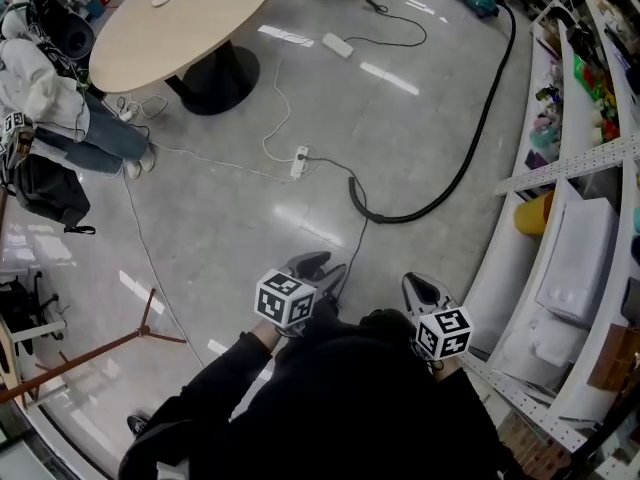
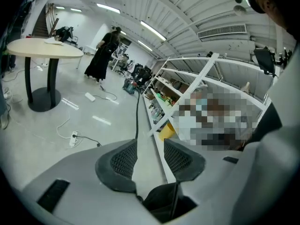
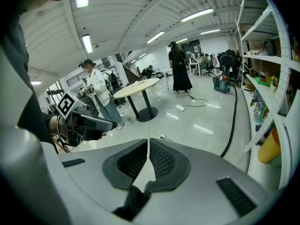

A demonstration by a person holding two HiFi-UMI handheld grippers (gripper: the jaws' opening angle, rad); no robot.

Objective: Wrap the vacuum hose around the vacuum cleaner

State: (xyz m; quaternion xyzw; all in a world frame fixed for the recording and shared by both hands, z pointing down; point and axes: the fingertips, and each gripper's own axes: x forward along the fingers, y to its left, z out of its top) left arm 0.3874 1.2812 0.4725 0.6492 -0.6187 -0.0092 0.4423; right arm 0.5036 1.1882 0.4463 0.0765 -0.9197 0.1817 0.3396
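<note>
Lying curved on the floor at one o'clock, the hose [image 1: 470, 153] looks light, bendy and springy, best taken near its free end, while the left tongs [image 1: 315, 268] stand spread and empty, the right tongs [image 1: 425, 290] pressed together.

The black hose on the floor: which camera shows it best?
The head view: the hose lies there as one long curve. The right gripper view shows a stretch beside the shelves; the left gripper view, a thin line.
</note>
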